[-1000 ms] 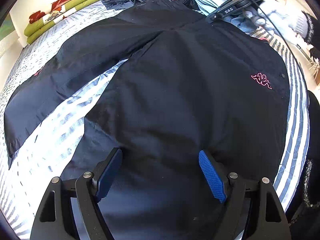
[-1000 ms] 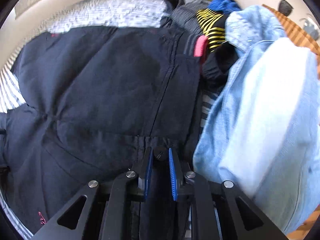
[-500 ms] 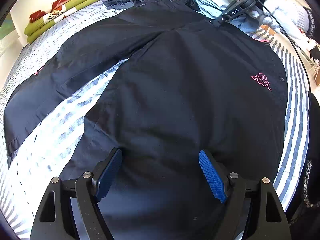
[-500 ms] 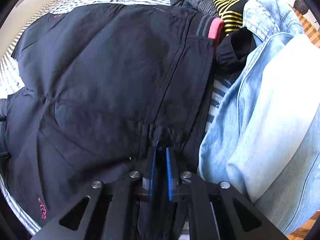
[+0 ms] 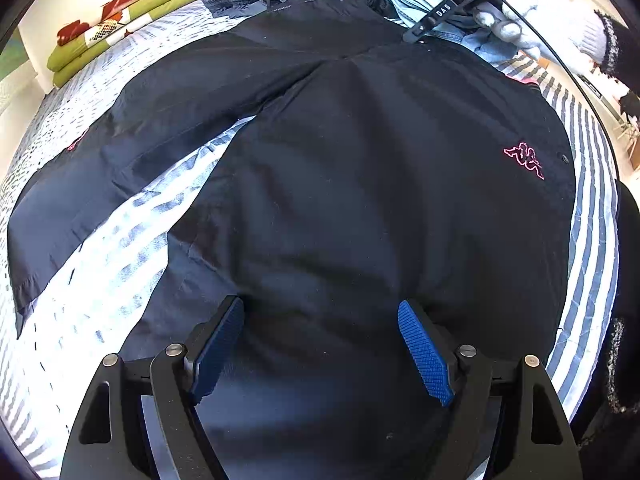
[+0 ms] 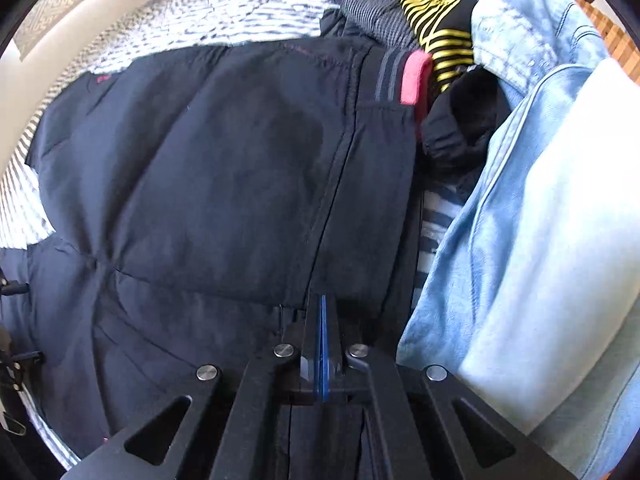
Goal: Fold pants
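Both blue pads of the right gripper [image 6: 322,340] have now closed onto the black track pants' [image 5: 360,184] waistband, readying the fold, while the left gripper [image 5: 320,344] stays open above one leg.

black pants [image 5: 360,200], blue-striped sheet [image 5: 592,200]

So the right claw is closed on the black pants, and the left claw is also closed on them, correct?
Not quite. The left wrist view shows the left claw wide open above the black nylon pants. The right claw is indeed closed on them.
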Available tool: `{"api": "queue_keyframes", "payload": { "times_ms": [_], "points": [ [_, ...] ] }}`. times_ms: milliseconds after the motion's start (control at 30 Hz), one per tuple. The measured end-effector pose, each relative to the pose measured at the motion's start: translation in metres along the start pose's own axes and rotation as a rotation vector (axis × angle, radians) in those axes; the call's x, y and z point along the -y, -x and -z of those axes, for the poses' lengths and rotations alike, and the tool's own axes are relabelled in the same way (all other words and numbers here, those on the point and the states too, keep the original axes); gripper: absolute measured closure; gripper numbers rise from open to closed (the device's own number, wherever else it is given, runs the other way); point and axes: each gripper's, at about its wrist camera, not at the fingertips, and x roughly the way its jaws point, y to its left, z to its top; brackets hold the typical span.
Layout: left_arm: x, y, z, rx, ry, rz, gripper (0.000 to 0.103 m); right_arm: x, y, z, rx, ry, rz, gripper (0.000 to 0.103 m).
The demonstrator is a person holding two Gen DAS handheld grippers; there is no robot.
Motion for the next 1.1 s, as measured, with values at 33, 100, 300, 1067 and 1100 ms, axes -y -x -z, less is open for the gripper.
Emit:
{"api": "queue_keyframes", "payload": {
  "times_ms": [33, 100, 300, 1067, 1100],
  "points": [
    [0.000, 0.000, 0.000, 0.000, -0.001, 0.000, 0.021, 0.001, -0.001, 0.002, 0.003, -0.005, -0.001, 0.103],
    [-0.001, 0.000, 0.000, 0.000, -0.003, 0.000, 0.021, 0.003, 0.003, 0.010, 0.009, -0.030, -0.021, 0.102],
    [-0.005, -0.002, 0.000, 0.004, 0.000, 0.001, 0.020, 0.004, 0.019, 0.028, 0.018, -0.021, -0.059, 0.102],
    [-0.048, 0.117, 0.113, 0.042, 0.409, -0.224, 0.021, 0.038, 0.059, 0.205, 0.140, -0.441, -0.129, 0.060],
    [-0.052, 0.128, 0.129, 0.042, 0.457, -0.238, 0.021, 0.035, 0.058, 0.209, 0.150, -0.449, -0.146, 0.059]
  ]
}}
